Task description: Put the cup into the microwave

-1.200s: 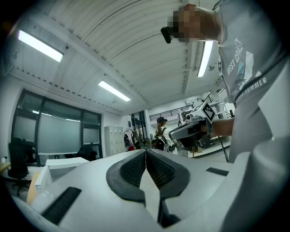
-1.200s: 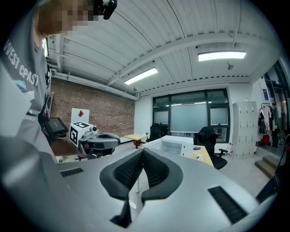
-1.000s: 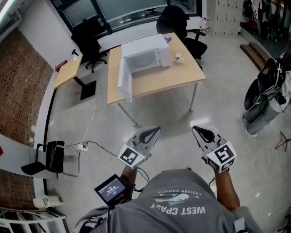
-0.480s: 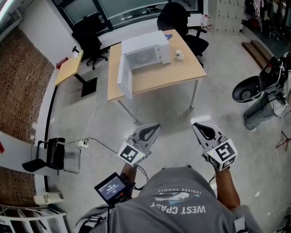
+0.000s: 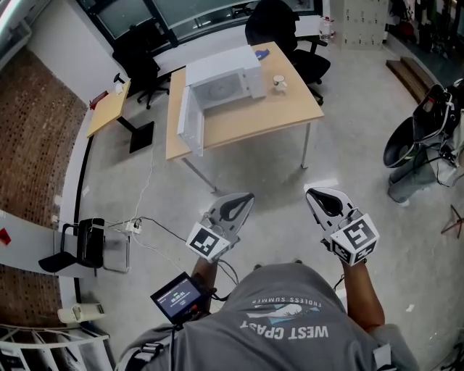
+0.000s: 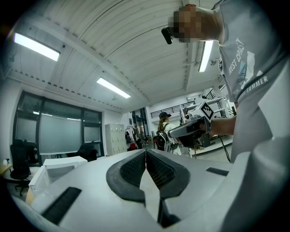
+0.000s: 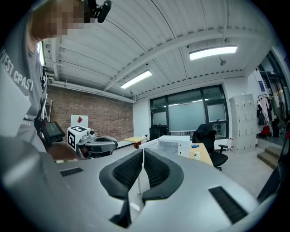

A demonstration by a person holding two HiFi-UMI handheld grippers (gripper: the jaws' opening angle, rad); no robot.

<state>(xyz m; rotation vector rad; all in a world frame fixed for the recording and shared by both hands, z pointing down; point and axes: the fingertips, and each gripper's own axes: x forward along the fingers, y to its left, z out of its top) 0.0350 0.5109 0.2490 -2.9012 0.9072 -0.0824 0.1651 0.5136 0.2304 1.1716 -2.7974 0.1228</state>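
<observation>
A small white cup (image 5: 278, 83) stands on the wooden table (image 5: 268, 119) just right of the white microwave (image 5: 221, 78), whose door (image 5: 188, 122) hangs open to the left. Both are far ahead across the floor. My left gripper (image 5: 243, 201) and right gripper (image 5: 317, 197) are held side by side in front of the person, both shut and empty. In the right gripper view the jaws (image 7: 142, 156) meet, with the microwave (image 7: 170, 144) and cup (image 7: 197, 155) small beyond them. In the left gripper view the pads (image 6: 146, 156) touch, and the microwave (image 6: 59, 166) shows at the left.
Black office chairs (image 5: 272, 22) (image 5: 138, 54) stand behind the table. A small yellow side table (image 5: 109, 109) is at the left. A black chair (image 5: 81, 250) and floor cables (image 5: 145, 224) lie near left. Black gear (image 5: 420, 145) sits at the right.
The table and microwave have shifted slightly left in the head view as the person moved. Both grippers have moved a little with the person and stay shut.
</observation>
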